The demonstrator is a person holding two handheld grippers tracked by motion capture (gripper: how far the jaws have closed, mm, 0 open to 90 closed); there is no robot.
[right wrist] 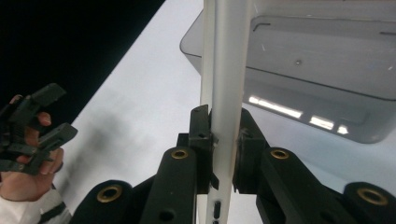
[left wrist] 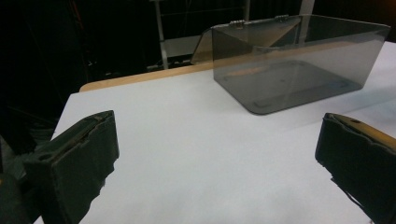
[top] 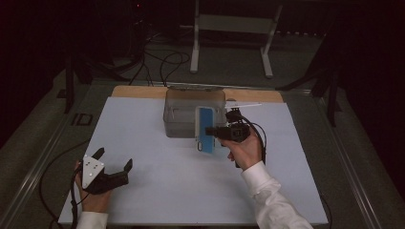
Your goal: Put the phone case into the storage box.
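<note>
My right tool [top: 216, 130] is clamped on the blue phone [top: 206, 129], edge-up at the box's [top: 184, 119] near right corner, mid-desk. I should lift it clear of the rim, then lower gently. Left tool [top: 112, 161] idles open.

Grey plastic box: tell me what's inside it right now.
The grey plastic box looks empty: the left gripper view shows its bare floor through the clear wall. In the high view, the blue phone held by the right gripper covers the box's near right corner.
</note>
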